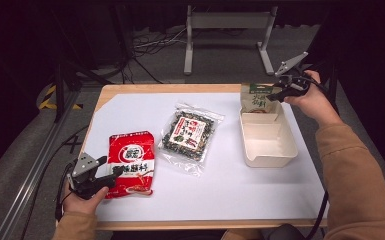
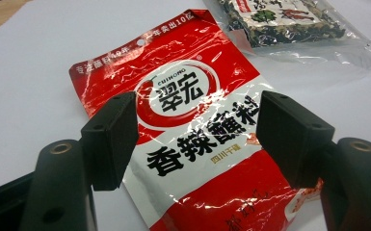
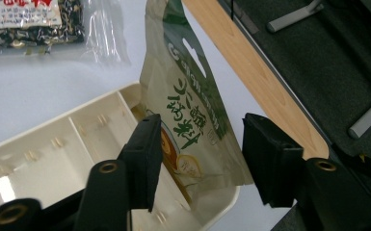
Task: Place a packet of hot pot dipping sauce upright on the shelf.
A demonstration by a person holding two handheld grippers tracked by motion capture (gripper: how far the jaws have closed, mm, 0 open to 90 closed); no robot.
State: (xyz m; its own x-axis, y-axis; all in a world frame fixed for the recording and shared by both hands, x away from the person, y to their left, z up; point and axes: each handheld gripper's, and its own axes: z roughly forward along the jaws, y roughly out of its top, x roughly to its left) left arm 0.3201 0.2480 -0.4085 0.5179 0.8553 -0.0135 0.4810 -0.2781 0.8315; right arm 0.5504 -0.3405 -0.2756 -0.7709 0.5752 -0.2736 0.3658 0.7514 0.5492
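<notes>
One clear packet of dark dried mix (image 1: 190, 134) is lying mid-table on the white sheet (image 1: 230, 190), blocking nothing. Three packets and one cream tray (image 1: 269, 145) are showing. The green pouch (image 3: 192, 120), pale with green lettering, is leaning upright in the tray's far end; the right gripper (image 3: 200, 159) is standing released around it. The left gripper (image 2: 195, 139) is hovering open over the red packet (image 2: 188, 125).
</notes>
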